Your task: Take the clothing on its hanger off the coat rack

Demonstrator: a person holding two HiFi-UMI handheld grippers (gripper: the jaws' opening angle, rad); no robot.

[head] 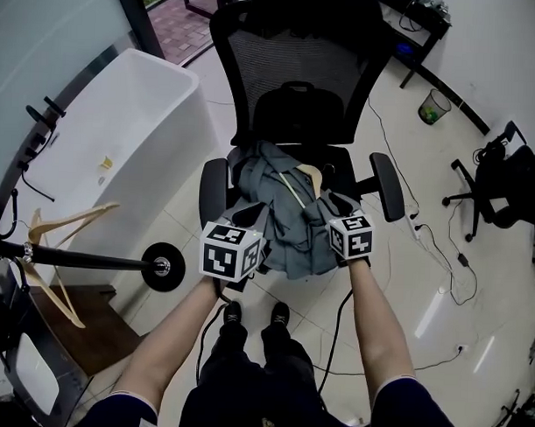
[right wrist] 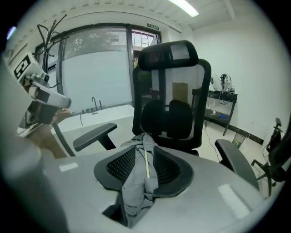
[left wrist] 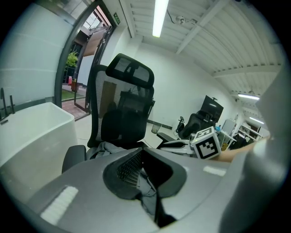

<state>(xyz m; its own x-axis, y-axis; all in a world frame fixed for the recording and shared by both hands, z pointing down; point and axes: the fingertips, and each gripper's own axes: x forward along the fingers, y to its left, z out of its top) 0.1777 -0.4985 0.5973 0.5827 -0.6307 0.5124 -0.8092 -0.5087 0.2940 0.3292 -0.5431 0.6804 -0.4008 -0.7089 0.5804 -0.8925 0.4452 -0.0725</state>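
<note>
The grey clothing (head: 281, 213) lies bunched on the seat of a black mesh office chair (head: 299, 69), with its wooden hanger (head: 311, 176) poking out at the back. My left gripper (head: 246, 223) is at the pile's front left edge. In the left gripper view it (left wrist: 152, 170) stands open, with a bit of grey cloth (left wrist: 146, 189) low in the gap. My right gripper (head: 338, 211) is at the pile's right side. Its jaws (right wrist: 144, 170) are open around a fold of the clothing (right wrist: 138, 186), which lies loosely between the pads. The coat rack's black bar (head: 82, 260) is at the left.
Two bare wooden hangers (head: 70, 223) hang on the rack bar. A white tub (head: 121, 133) stands between rack and chair. A second black chair (head: 514, 182), a green bin (head: 434, 106) and floor cables (head: 424, 236) are to the right. My feet are just before the chair.
</note>
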